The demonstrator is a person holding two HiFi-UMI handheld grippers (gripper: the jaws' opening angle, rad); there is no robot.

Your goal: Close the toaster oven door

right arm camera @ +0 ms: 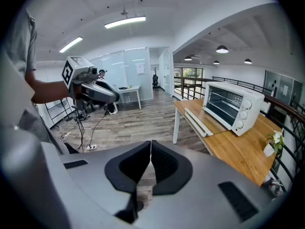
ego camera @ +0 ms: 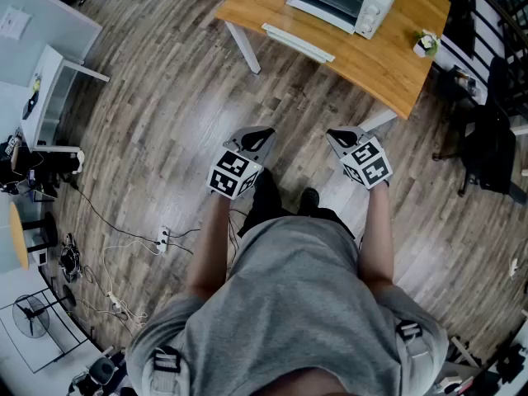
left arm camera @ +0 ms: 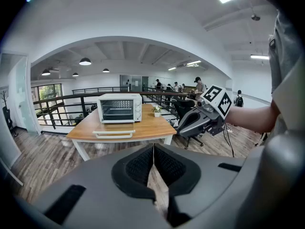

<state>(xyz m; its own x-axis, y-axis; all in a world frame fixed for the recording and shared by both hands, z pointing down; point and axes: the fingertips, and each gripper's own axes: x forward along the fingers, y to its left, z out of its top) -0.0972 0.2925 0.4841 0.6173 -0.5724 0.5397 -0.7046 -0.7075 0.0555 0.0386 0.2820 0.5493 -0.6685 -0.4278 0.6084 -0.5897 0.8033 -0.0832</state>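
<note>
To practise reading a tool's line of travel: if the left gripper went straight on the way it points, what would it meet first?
Nothing nearby: the left gripper faces open air over floor. Further on, probably the wooden table, around the toaster oven's right side and the small plant; depth is unclear.

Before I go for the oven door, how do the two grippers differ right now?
The right gripper stands nearer the table than the left gripper. The left one's view faces the toaster oven head-on; the right one's sees it obliquely. Both are shut, empty.
</note>
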